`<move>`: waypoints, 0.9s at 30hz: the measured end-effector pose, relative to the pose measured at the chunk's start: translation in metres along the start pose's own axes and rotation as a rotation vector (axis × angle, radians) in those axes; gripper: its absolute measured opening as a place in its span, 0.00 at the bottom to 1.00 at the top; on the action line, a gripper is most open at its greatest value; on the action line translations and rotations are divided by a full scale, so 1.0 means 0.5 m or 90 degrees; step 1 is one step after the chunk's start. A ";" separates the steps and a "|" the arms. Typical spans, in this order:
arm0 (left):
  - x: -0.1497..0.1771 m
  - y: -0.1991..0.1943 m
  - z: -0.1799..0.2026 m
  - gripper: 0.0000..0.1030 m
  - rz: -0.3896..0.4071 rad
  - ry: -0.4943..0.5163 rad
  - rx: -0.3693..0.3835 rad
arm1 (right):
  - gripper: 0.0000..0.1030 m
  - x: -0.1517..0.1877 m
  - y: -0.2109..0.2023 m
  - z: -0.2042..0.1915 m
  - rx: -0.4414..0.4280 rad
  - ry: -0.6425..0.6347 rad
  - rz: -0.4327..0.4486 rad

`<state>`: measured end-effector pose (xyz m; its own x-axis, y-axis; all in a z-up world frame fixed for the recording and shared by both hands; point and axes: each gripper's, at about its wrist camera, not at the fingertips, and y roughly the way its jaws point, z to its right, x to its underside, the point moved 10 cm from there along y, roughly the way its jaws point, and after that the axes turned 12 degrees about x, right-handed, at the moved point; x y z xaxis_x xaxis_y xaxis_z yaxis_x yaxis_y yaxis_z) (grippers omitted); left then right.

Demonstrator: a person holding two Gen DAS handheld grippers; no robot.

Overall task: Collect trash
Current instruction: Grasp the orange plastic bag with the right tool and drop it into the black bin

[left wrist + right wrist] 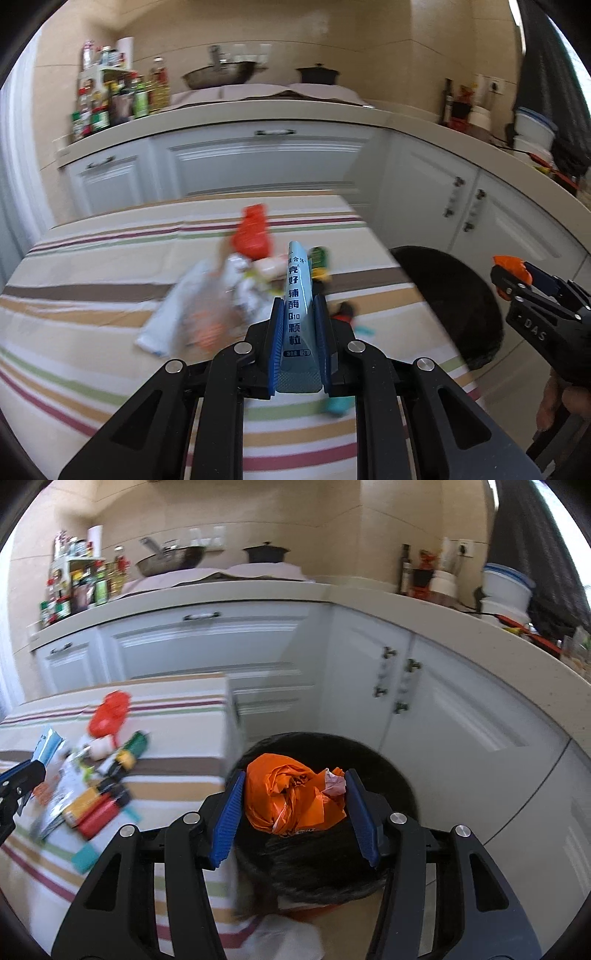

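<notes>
My left gripper (298, 301) is shut on a light blue sachet (297, 280) printed with dark characters, held upright above the striped tablecloth (92, 280). Behind it lies a trash pile: a red bag (253, 232), clear wrappers (192, 314) and a green packet (318, 256). My right gripper (295, 773) is shut on a crumpled orange plastic bag (288, 797), hanging over the black-lined bin (388, 775) beside the table. In the left wrist view the right gripper (508, 271) shows at the right edge, past the bin (454, 295). The left gripper (35, 766) shows at the far left of the right wrist view.
Red and yellow packets (96, 808) and a teal scrap (86, 856) lie near the table's corner. White cabinets (443, 709) wrap around behind the bin. The counter (258, 107) carries a wok, a dark pot and bottles. A hand (561, 402) holds the right gripper.
</notes>
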<state>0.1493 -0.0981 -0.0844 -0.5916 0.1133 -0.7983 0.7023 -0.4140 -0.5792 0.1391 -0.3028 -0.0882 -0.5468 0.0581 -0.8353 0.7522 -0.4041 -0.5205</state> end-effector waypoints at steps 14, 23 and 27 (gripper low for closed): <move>-0.049 0.131 0.175 0.17 -0.027 0.073 0.053 | 0.51 -0.017 0.088 0.118 0.038 0.033 -0.010; -0.058 0.208 0.219 0.17 -0.051 0.094 0.054 | 0.51 -0.018 0.139 0.146 0.041 0.041 -0.022; -0.065 0.241 0.236 0.17 -0.058 0.099 0.057 | 0.52 -0.019 0.168 0.153 0.040 0.044 -0.029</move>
<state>0.2065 -0.2582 -0.1086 -0.5777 0.2888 -0.7634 0.6070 -0.4732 -0.6384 0.1792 -0.4073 -0.1103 -0.5509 0.1398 -0.8228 0.7016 -0.4564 -0.5473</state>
